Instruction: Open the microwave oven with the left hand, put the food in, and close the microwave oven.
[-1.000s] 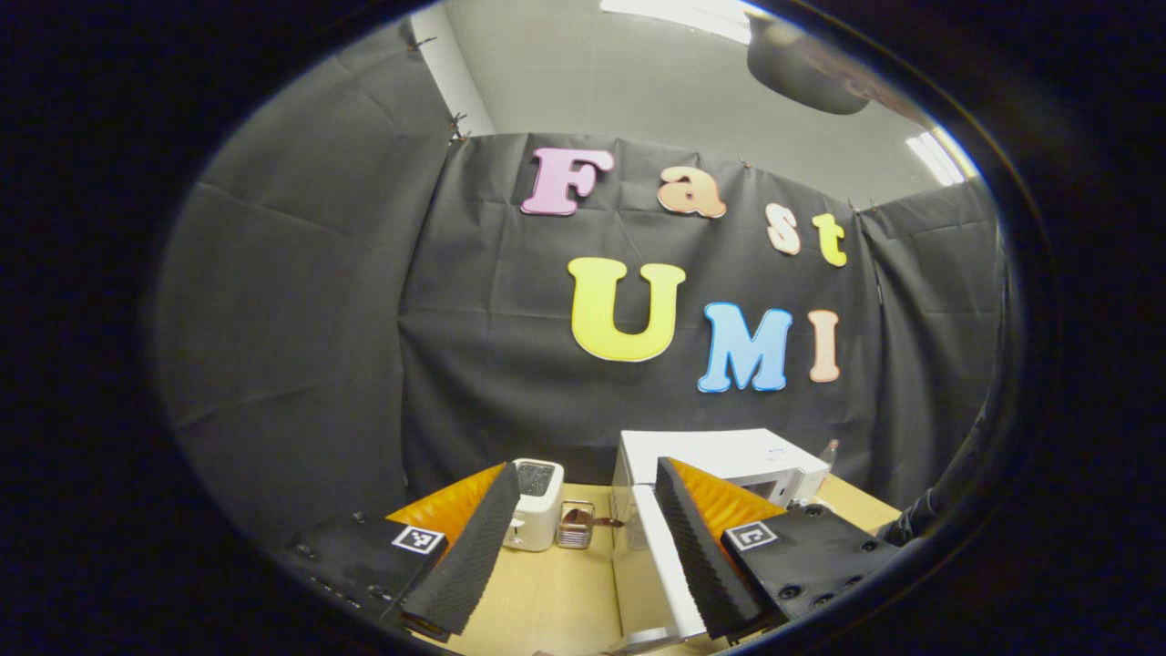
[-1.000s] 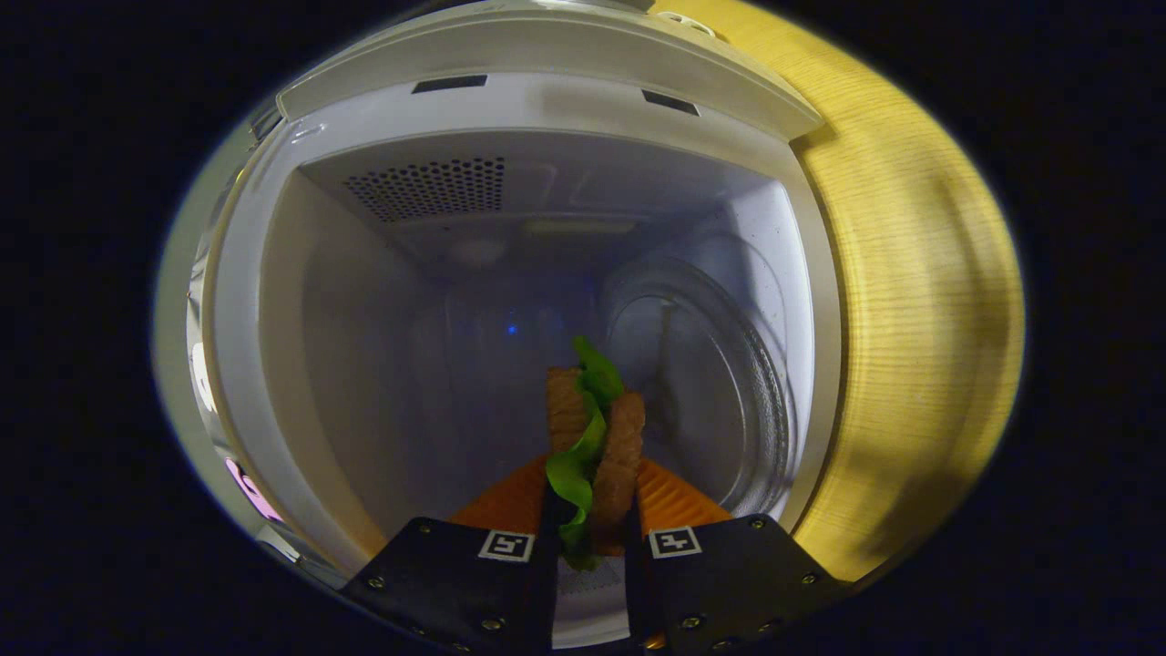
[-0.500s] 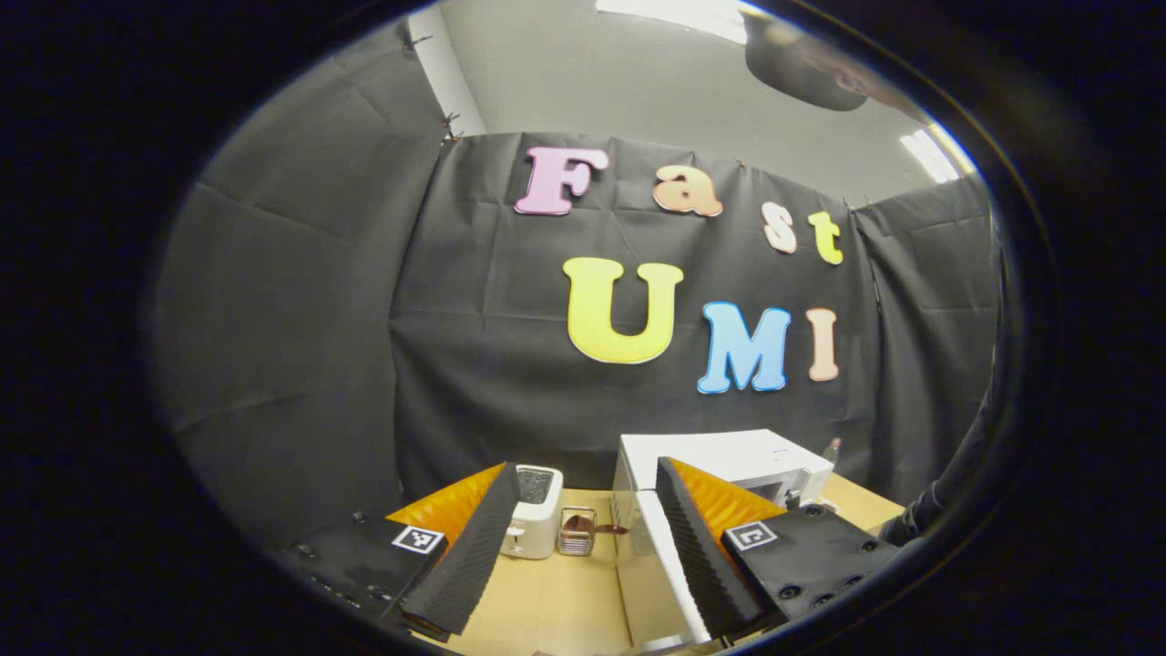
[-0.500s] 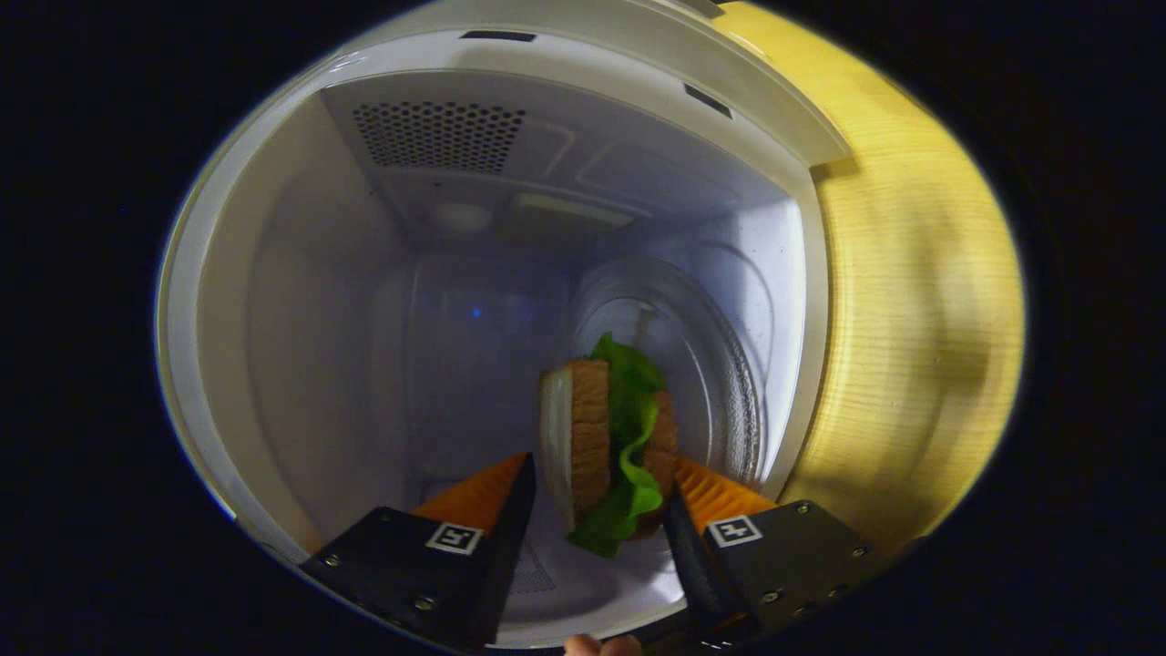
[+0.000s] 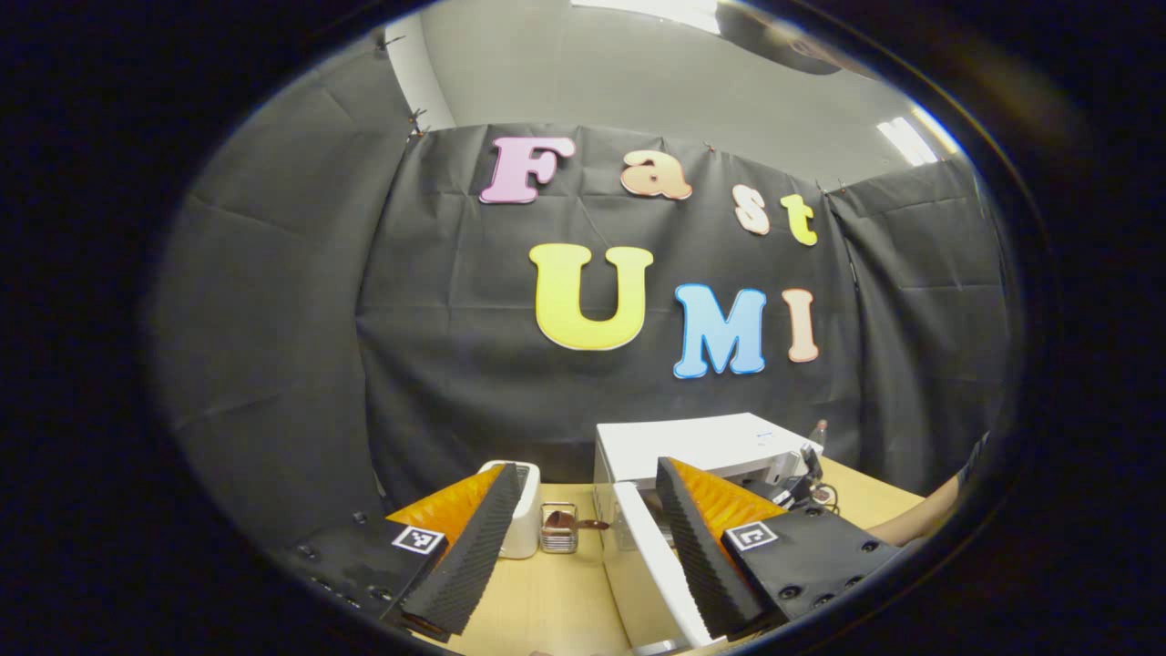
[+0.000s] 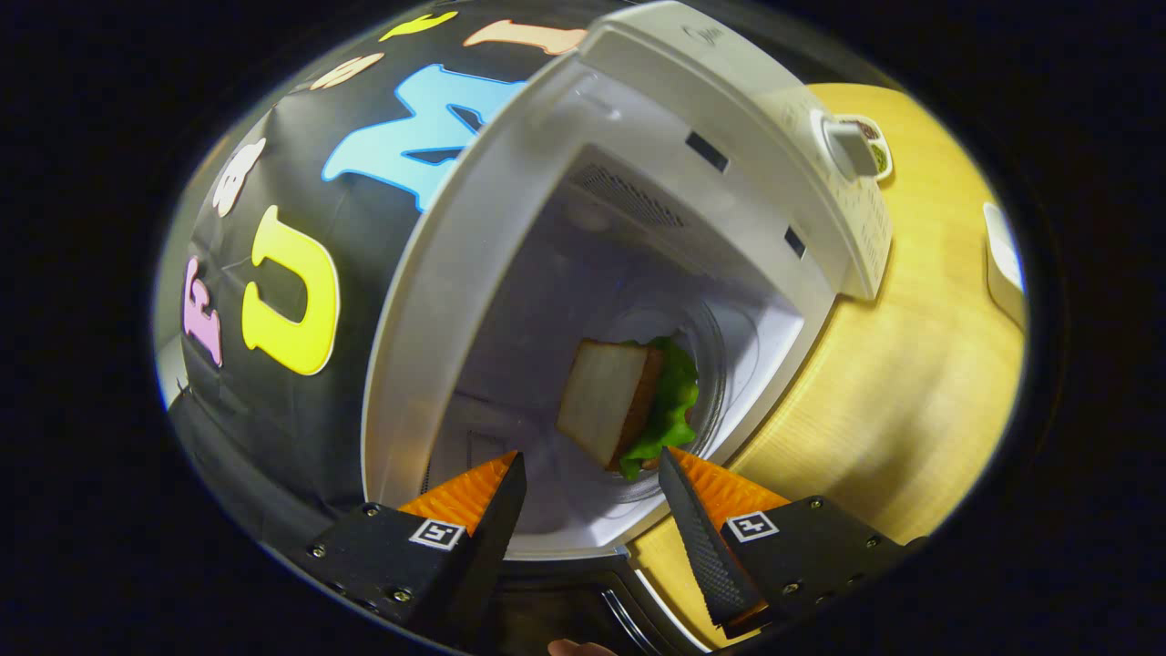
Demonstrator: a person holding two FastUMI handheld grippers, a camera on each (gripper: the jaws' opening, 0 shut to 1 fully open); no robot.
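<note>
My right gripper [image 6: 592, 510] sits just outside the microwave [image 6: 510, 228], jaws spread and holding nothing. The sandwich [image 6: 629, 401] lies inside on the glass plate [image 6: 710, 364], apart from the jaws. My left gripper [image 5: 583, 538] hangs above the desk [image 5: 547, 601], jaws spread too, with the open door [image 5: 651, 569] between its fingers and a toaster [image 5: 524, 519] beyond.

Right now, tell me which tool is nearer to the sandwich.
Right. The right tool is open just outside the microwave mouth, with the sandwich lying inside directly ahead. The left tool, also open, hangs farther back, beside the open door.
</note>
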